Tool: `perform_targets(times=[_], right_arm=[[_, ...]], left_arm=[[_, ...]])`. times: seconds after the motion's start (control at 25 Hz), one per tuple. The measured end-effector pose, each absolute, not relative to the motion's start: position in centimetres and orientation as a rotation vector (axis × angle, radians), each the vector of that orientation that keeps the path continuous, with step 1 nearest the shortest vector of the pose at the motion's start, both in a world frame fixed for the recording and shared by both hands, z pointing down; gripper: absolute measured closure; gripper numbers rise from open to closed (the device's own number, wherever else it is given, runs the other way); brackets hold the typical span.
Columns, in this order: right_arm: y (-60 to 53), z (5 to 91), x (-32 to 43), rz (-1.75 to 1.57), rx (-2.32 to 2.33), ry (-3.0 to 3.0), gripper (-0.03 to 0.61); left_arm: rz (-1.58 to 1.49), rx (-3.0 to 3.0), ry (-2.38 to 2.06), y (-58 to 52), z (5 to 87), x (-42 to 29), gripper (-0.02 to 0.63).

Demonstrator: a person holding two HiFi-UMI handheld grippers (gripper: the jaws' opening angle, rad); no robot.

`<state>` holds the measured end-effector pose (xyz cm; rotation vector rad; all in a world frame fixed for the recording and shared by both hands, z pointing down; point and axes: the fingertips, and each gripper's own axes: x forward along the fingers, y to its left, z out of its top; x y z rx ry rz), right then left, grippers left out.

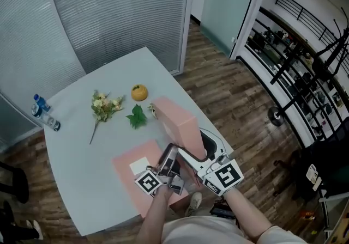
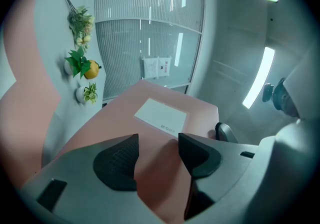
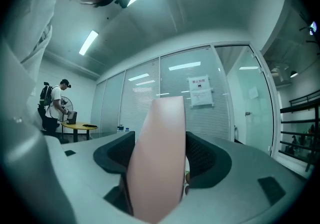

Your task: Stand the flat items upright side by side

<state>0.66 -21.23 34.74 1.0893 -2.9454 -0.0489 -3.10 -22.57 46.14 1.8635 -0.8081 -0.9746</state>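
Right gripper (image 3: pixel 160 140) pinches the upright flat pink box (image 1: pixel 179 123), left gripper (image 2: pixel 157 143) the white-labelled pink box (image 2: pixel 200 113) — both look stiff, light; edge grips suit.

1. Both boxes are pink: the upright box (image 1: pixel 177 120) is plain, and the flat box (image 1: pixel 126 171) has a white label (image 1: pixel 139 165).
2. The table (image 1: pixel 76 156) is pale grey-white.
3. The orange (image 1: pixel 139 92) is bright orange, the leaf (image 1: pixel 137 116) green, and the flowers (image 1: pixel 104 105) creamy yellow.
4. The bottle (image 1: pixel 41 104) has a blue cap.
5. The left cube (image 1: pixel 148 182) and right cube (image 1: pixel 226 175) have black-and-white squares.
6. The floor (image 1: pixel 234 96) is brown wood planks.
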Motion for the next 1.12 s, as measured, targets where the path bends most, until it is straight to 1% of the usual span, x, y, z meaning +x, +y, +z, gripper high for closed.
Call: perform_targets(times=[0.48,1.12], right_arm=[[-19.5,34.9,2.2,-0.122,1.134,-2.985,0.250],[-19.0,35.9,3.4,-0.131,1.199,-2.937,0.250]], left_arm=[[-0.974,1.871,-0.766,-22.1,46.3,-2.1,0.374],[-0.955,1.859,-0.752,-22.6,46.8,-1.6,0.387]])
